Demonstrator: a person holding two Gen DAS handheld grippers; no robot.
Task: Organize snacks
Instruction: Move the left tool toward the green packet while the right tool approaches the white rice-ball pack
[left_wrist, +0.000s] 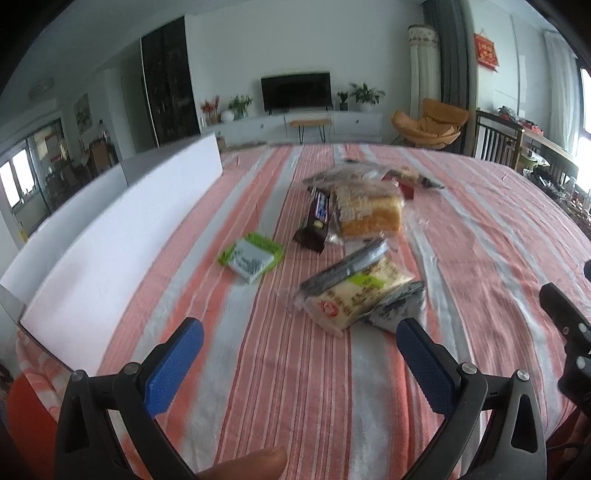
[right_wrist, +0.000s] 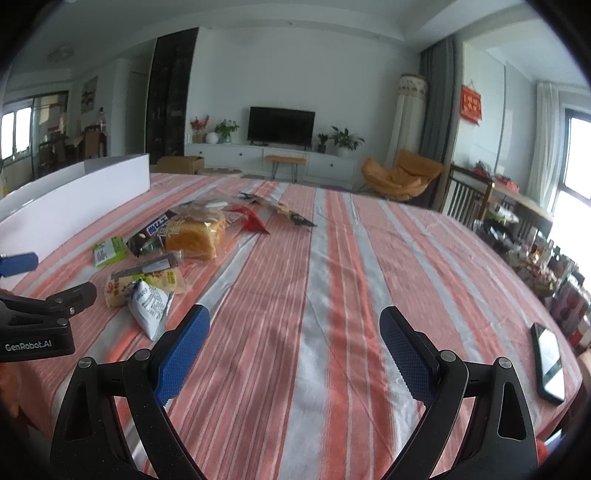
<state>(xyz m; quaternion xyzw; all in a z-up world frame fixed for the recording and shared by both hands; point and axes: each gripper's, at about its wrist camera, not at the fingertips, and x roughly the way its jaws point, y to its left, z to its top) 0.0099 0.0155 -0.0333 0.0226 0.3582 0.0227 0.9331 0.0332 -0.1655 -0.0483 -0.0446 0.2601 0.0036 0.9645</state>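
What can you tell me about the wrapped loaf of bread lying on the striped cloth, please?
The bread loaf is a golden-yellow block sealed in a clear, crinkly plastic wrapper. It lies on the striped tablecloth in the middle of the snack pile. A dark chocolate bar wrapper lies against its side, and other packets sit just behind it. Neither gripper touches it.

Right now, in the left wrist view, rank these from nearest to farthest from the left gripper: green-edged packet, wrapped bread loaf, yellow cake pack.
1. yellow cake pack, just ahead of the left gripper, slightly right.
2. green-edged packet, farther ahead, to the left.
3. wrapped bread loaf, farthest, mid-table.
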